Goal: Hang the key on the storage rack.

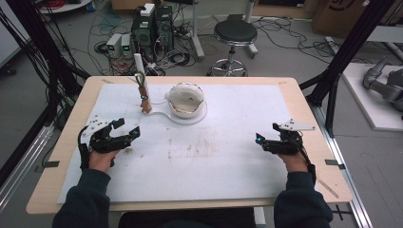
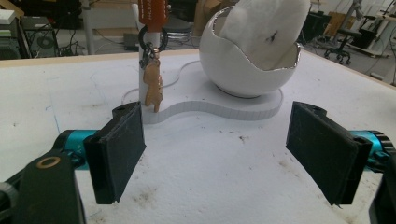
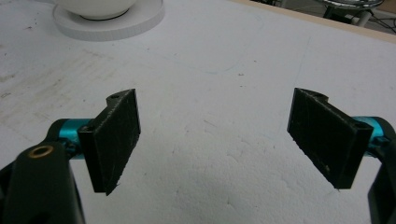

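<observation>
A white, cracked-egg-shaped bowl with a white lining inside stands on a flat white base at the table's far middle. On the base's left end rises a thin white post; a black ring on it carries a small orange figure charm. My left gripper stands open, empty, just short of the base and aimed at post and bowl. My right gripper is open and empty over the bare mat at the right, with the base far off.
A stained white mat covers the wooden table. Behind the table stand a black stool, computer boxes and loose cables on the floor. Black frame posts flank both sides.
</observation>
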### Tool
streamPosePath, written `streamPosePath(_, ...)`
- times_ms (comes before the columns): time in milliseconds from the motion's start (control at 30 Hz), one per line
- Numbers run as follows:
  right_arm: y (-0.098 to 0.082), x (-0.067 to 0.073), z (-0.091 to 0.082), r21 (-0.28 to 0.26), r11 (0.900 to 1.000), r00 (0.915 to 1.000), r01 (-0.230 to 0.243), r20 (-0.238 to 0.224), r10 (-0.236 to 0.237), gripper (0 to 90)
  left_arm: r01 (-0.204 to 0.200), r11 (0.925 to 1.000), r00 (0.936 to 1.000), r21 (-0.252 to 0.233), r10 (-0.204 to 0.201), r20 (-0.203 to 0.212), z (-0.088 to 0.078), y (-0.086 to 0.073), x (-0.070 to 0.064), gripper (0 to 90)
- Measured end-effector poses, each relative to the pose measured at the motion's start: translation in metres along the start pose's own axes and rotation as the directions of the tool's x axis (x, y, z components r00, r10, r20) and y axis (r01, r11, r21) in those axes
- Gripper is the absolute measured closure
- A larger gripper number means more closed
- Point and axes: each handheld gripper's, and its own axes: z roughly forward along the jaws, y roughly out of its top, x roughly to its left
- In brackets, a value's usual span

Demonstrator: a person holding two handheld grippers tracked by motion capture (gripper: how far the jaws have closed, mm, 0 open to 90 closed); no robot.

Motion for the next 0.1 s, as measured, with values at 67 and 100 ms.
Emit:
streamPosePath(67, -0.0001, 0.0001, 0.0008, 0.004, 1.0, 1.0, -0.004, -0.001, 0.004, 17.4, -0.001, 1.0, 1.0, 0.003, 0.001, -0.002, 0.0001, -0.0001, 0.0, 19.2)
streamPosePath(100, -0.0002, 0.0001, 0.0013, 0.006, 1.0, 1.0, -0.005, -0.002, 0.005, 17.4, -0.002, 1.0, 1.0, 0.006, 0.002, -0.001, 0.0001, -0.0002, 0.0001, 19.2)
